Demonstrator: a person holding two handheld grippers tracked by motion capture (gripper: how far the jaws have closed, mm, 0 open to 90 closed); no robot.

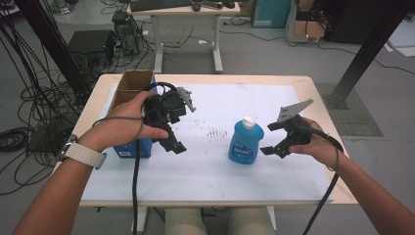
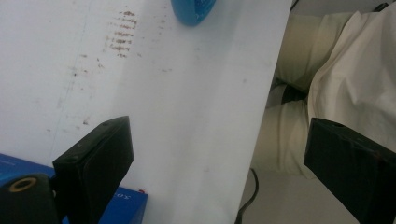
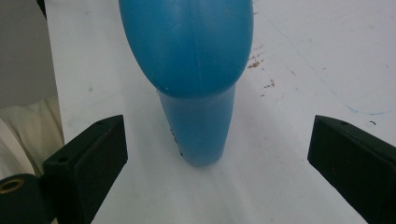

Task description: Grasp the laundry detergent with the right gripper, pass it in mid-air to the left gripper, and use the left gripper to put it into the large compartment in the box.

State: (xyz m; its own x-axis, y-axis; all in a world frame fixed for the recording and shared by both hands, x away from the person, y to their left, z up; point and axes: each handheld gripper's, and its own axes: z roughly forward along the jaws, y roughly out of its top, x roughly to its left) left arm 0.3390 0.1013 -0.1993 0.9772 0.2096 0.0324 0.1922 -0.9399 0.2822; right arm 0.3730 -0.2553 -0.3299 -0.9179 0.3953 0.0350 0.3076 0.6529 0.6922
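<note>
White sheeting (image 1: 195, 171) covers the wooden table (image 1: 323, 88), with a patch of brown specks (image 1: 218, 132) near its middle and a grey floor strewn with cables behind.

At the left edge stands a blue cardboard box (image 1: 128, 147), its brown flaps open at the top. A hand (image 1: 125, 126) with a pale watch strap holds the left gripper (image 1: 178, 146) just beside that box, above the sheet. In the left gripper view its jaws stand wide apart with nothing between them, one over the sheet beside a corner of the box (image 2: 126, 200), the other out past the table edge over the person's light trousers (image 2: 299, 107). The brown specks (image 2: 122, 35) lie farther off.

Right of centre stands a blue bottle (image 1: 245, 142) with a white cap, upright on the sheet; its label looks like a dish-soap brand, though the print is too small to read. The right gripper (image 1: 268, 139) sits just right of it, held level and pointing at its side. In the right gripper view the bottle (image 3: 196, 84) fills the space ahead, between the spread jaws but touching neither; the fingers (image 3: 88, 163) are released and grasp nothing.
</note>
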